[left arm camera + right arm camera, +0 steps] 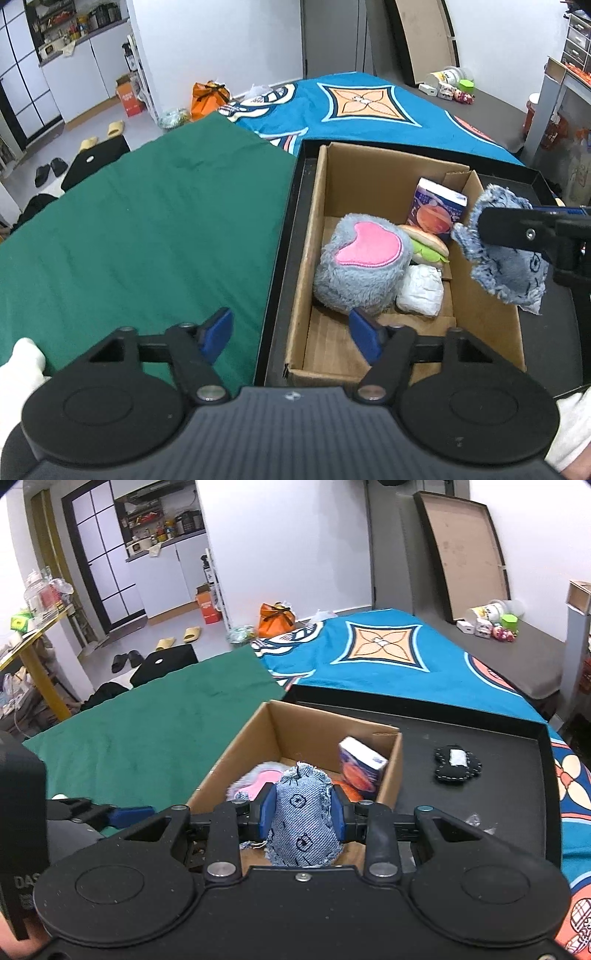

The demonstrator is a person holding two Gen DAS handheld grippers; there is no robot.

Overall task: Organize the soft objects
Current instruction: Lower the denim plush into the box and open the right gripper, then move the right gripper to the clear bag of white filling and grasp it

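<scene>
Denim pouch (304,818): frayed blue cloth with small stitched marks, pinched between the pads of the right gripper (303,812). The cloth bulges above and below the pads, so it looks soft, light and limp.
Right fingers: closed most of the way on the pouch's middle, one blue pad on each flank. The pouch hangs over the near end of the box (388,162).
Grip point: the middle seems sound. A frayed edge would probably slip or pull threads.
Left gripper (291,338): about half open with nothing between the pads. One pad sits over the green cloth (147,229), and the other is inside the box, just short of the grey plush (360,264).
Grey plush: furry, with a pink patch on top. It lies ahead of the left fingers in the box and is likely to squash under a pinch, so it wants a wide bite across its body.
Other box contents: a bun toy (428,242), a white wad (421,290) and a carton (437,210), all beyond the plush. The carton looks stiffer than the rest.
Black pad (457,764): a small dark stitched piece on the black tray (498,794), ahead and to the right of the right fingers, outside the box. It looks flat and light, so I would take it across its narrow waist.
Risk: a limp pouch may snag on the box wall if it is lowered off-centre.
</scene>
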